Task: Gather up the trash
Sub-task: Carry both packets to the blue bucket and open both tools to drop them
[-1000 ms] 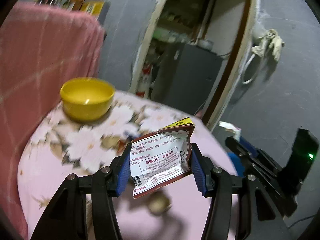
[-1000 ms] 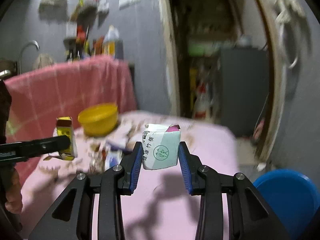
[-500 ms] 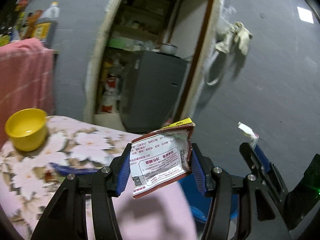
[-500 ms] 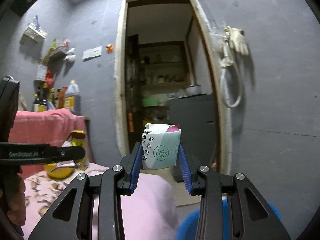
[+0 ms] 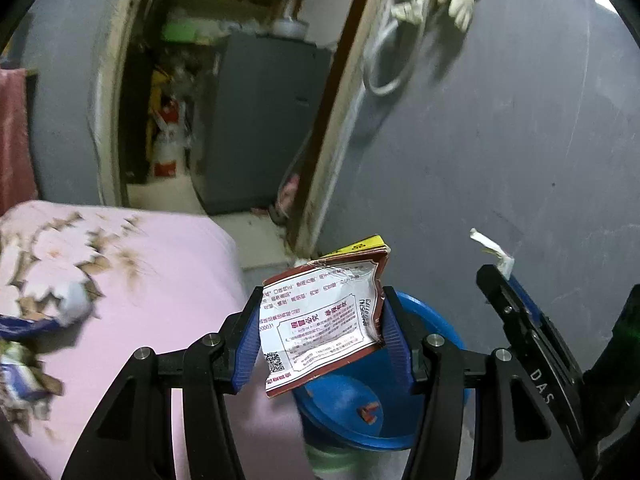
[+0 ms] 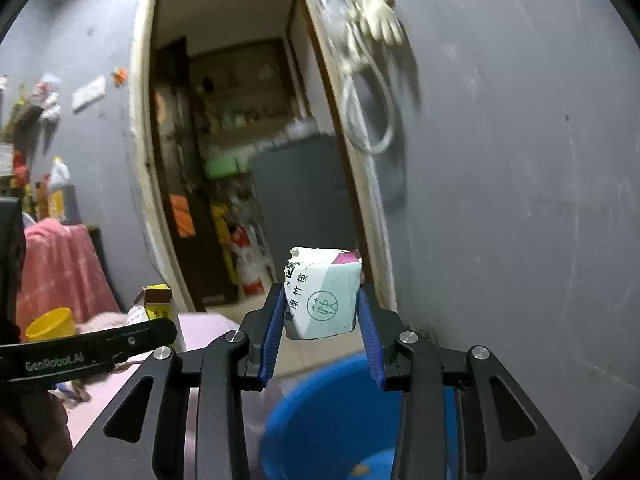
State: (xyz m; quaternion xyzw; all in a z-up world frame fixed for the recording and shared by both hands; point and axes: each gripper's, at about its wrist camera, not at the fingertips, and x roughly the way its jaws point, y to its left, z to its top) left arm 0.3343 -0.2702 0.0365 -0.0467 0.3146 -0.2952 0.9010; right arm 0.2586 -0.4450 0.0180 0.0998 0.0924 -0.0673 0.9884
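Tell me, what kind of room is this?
Probably a lived-in home, near a kitchen or storeroom. A flowered pink tablecloth covers a table, a doorway opens onto cluttered shelves and a grey cabinet, and gloves hang on the grey wall.

My left wrist camera looks forward and somewhat down along my left gripper (image 5: 320,332), close over the blue bin (image 5: 436,328) and the edge of the pink floral cloth (image 5: 160,280). My right wrist camera faces nearly level along my right gripper (image 6: 320,320) toward the doorway (image 6: 224,140). Both views share the bin, the doorway, the grey cabinet (image 5: 260,120), and the gloves (image 6: 376,20) hanging on the wall.
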